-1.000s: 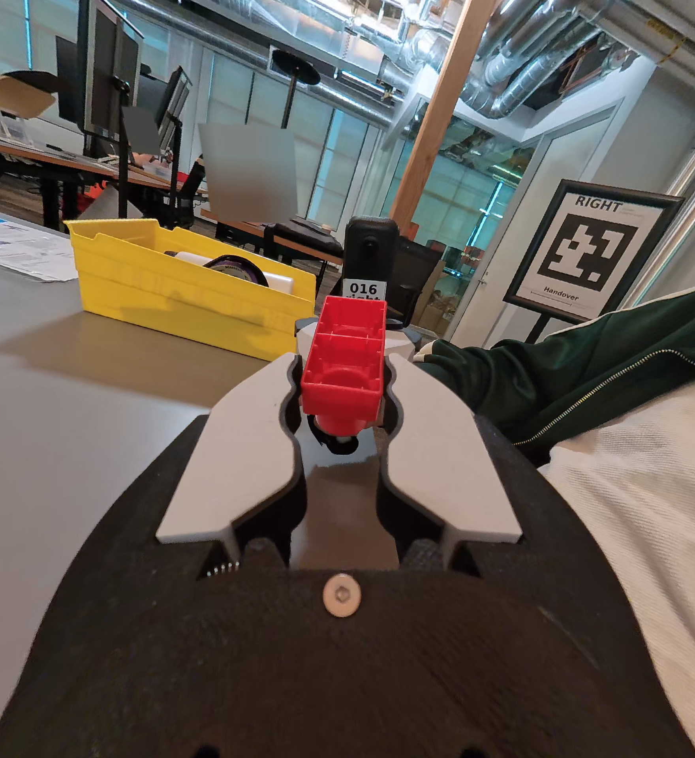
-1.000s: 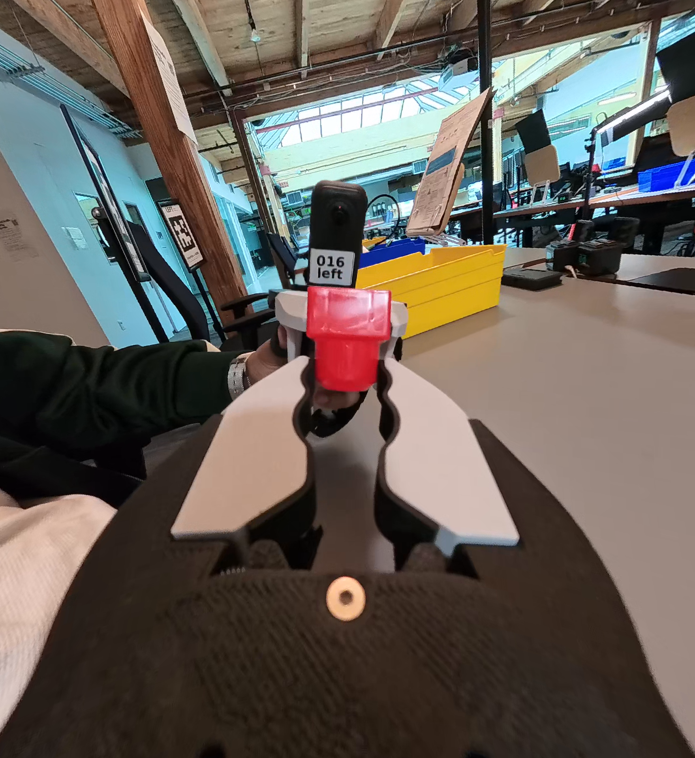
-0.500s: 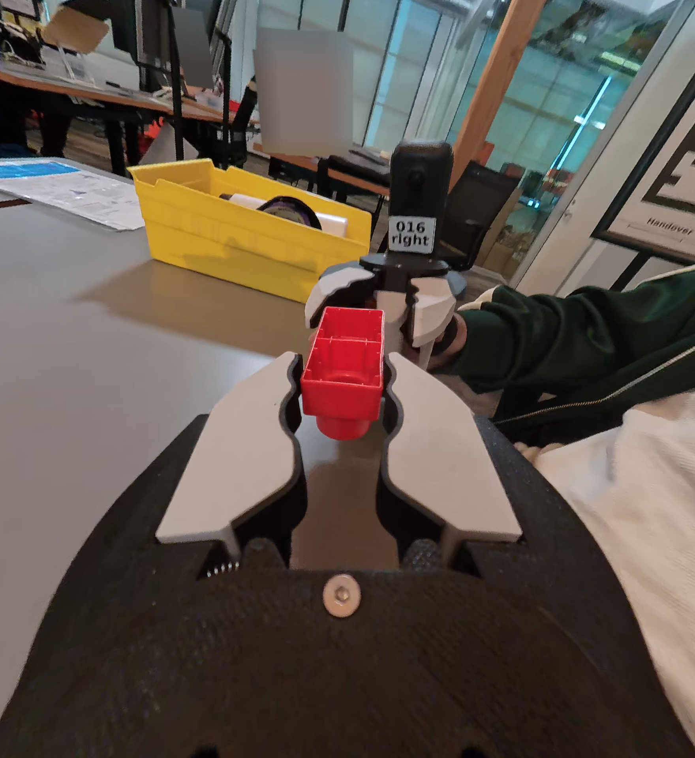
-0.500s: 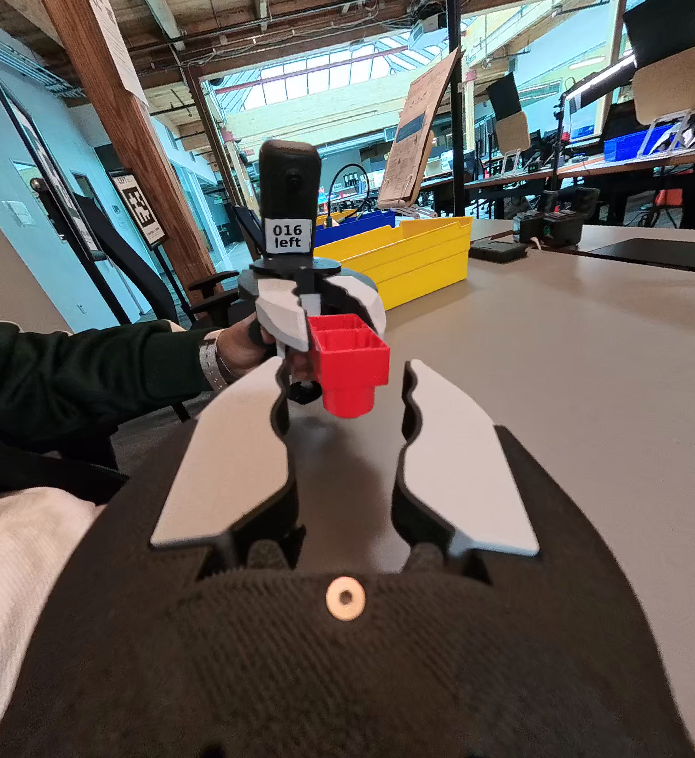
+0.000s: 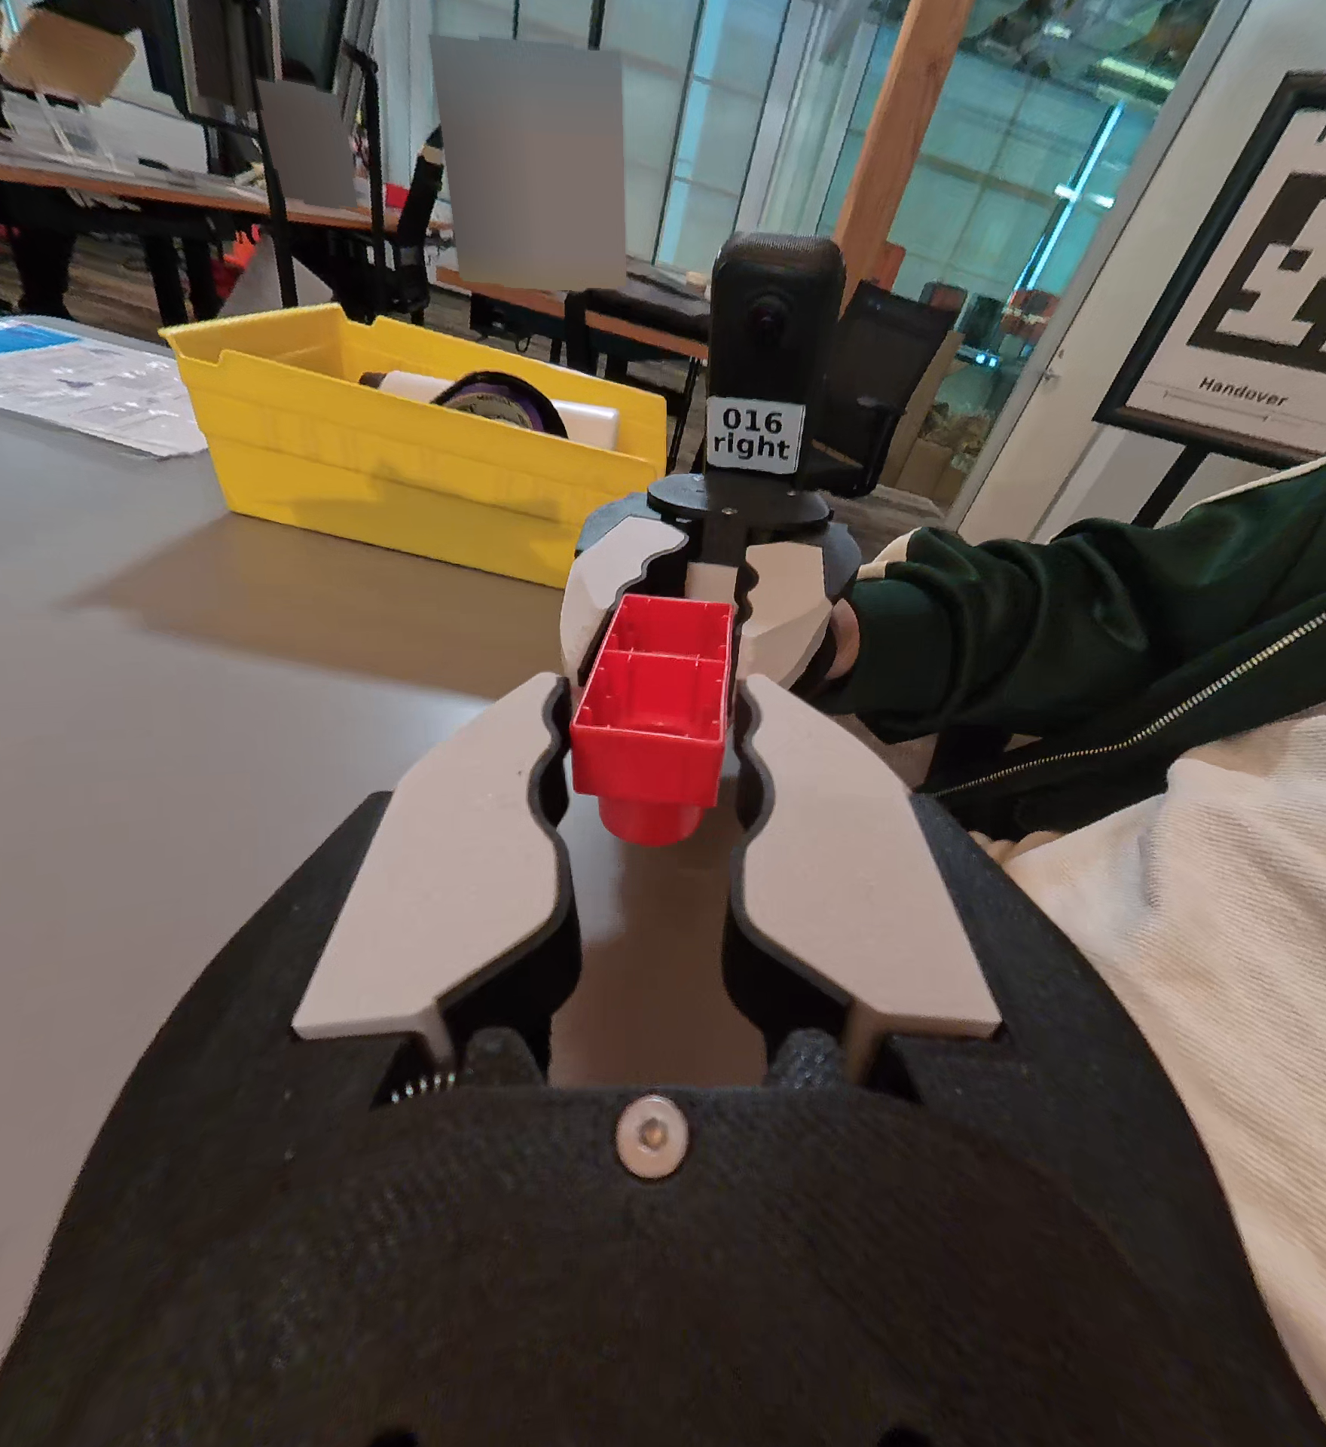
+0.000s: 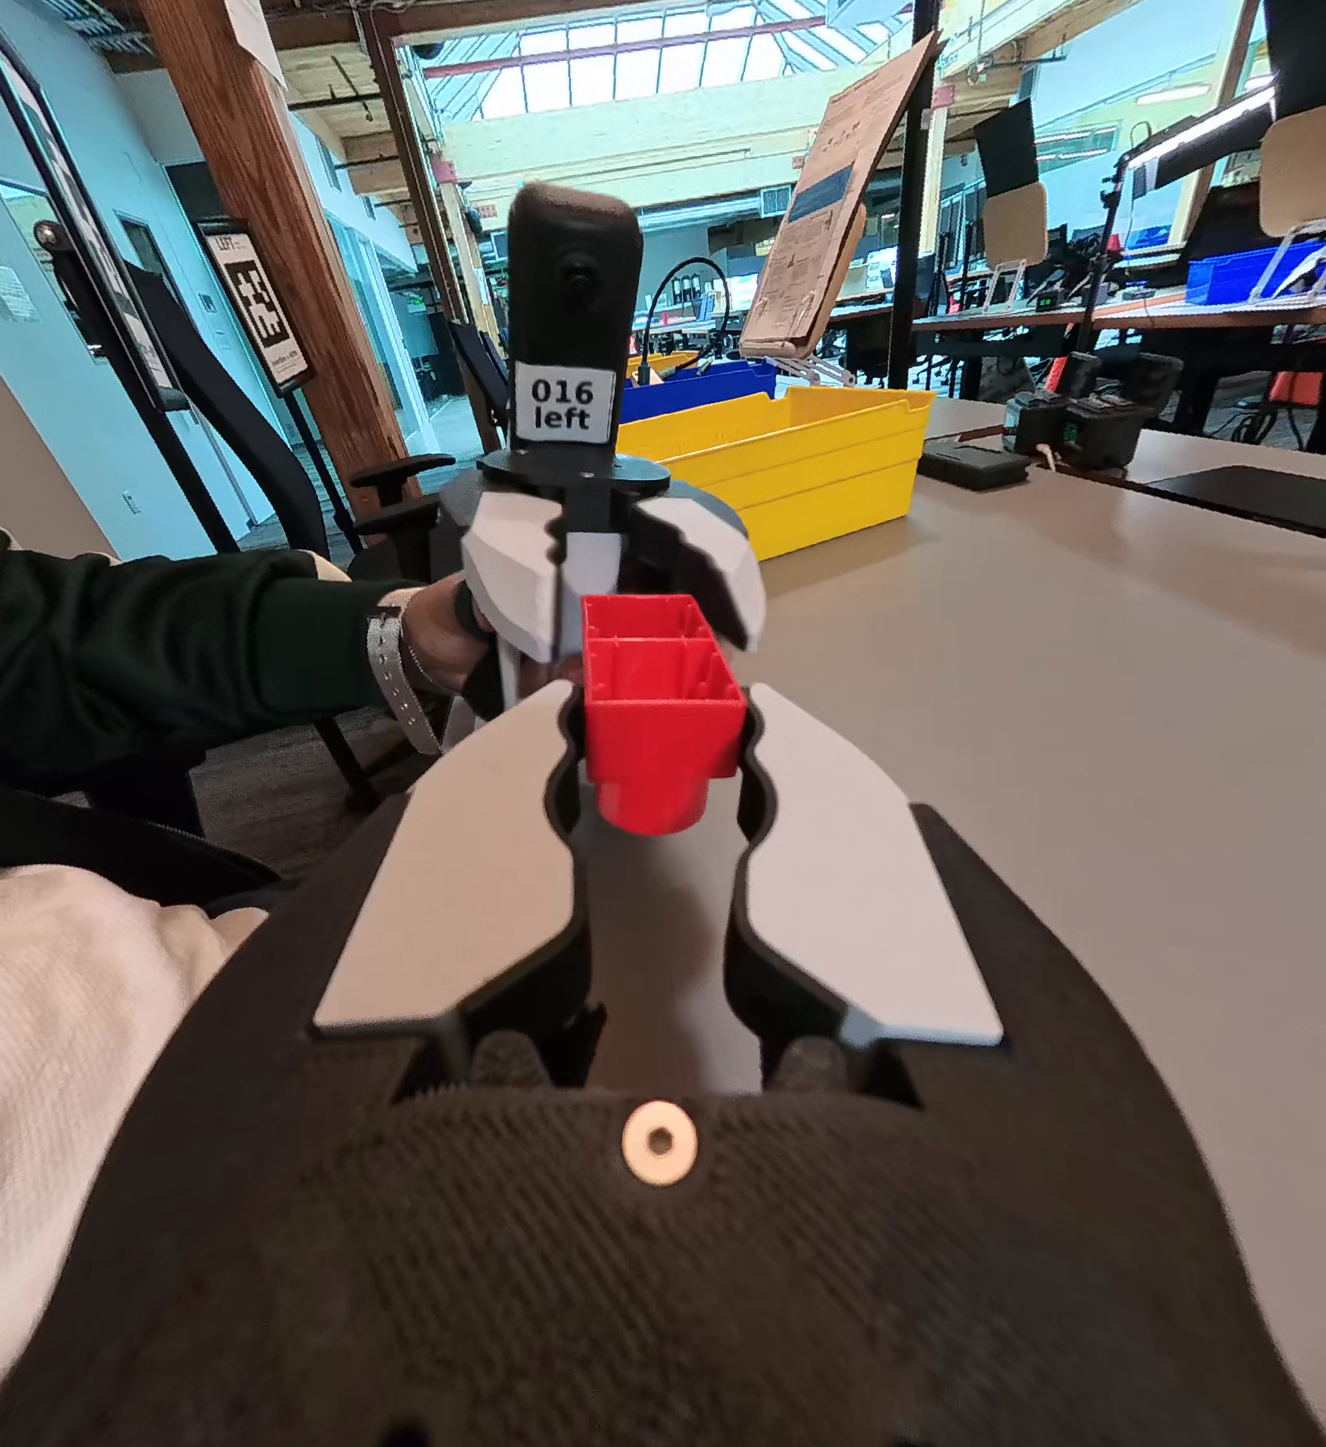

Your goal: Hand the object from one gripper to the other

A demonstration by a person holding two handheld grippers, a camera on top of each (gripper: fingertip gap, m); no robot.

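A red block [image 5: 648, 744], an open-topped box with a round stub underneath, hangs in the air between my two grippers, which face each other over the grey table [image 5: 135, 744]. My left gripper [image 5: 652, 683] is shut on the near end of its body. In the right wrist view my right gripper [image 6: 660, 691] is shut on the other end of the red block [image 6: 664, 736], pads against both side walls. Each gripper also shows in the other's view: the right one [image 5: 675, 626] and the left one [image 6: 636, 626], just behind the block.
A yellow bin [image 5: 409, 470] with a few items stands on the table behind the grippers, and also shows in the right wrist view [image 6: 801, 462]. Papers [image 5: 57, 376] lie at the far left. Dark green sleeves [image 5: 1035, 626] hold the grippers. A framed sign [image 5: 1270, 274] stands at the right. The grippers are tip to tip, or close to it.
A second ago the right gripper held the block low, at the stub. It then opened wide and has now shut again on the block's body. The left gripper kept hold throughout.
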